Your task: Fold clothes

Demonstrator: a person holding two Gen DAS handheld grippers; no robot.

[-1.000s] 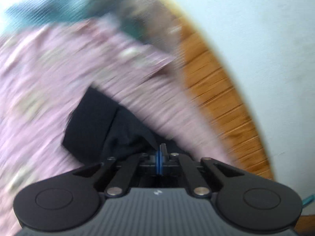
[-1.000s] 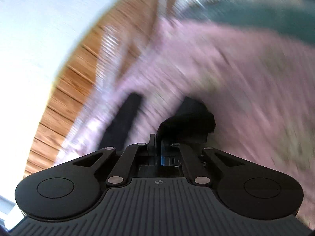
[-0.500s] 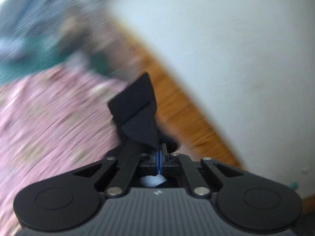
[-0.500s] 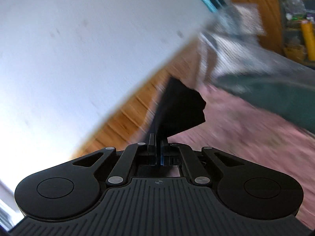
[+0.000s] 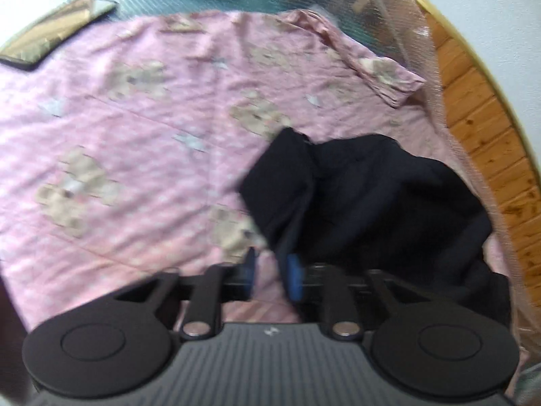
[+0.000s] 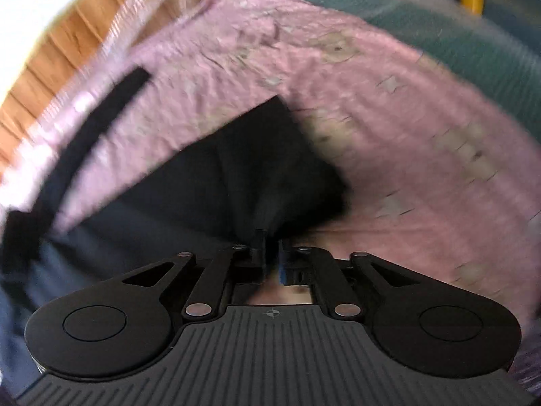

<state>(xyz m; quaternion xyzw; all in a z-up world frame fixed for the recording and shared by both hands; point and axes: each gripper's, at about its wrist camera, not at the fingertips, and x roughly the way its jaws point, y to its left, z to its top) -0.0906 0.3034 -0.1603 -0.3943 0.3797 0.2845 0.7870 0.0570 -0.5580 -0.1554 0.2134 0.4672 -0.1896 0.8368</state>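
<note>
Garment (image 5: 372,196) — black, crumpled — on pink sheet (image 5: 135,128).

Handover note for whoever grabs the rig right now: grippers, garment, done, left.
Left gripper: fingers have just been opening, pink sheet visible between them; dark garment edge beside one finger, not pinched.
Right gripper: fingers just starting to part, garment fabric bunched between them.
Garment lies rumpled on the sheet.
Done: laid down.
Left: release the right side, smooth, fold.
</note>
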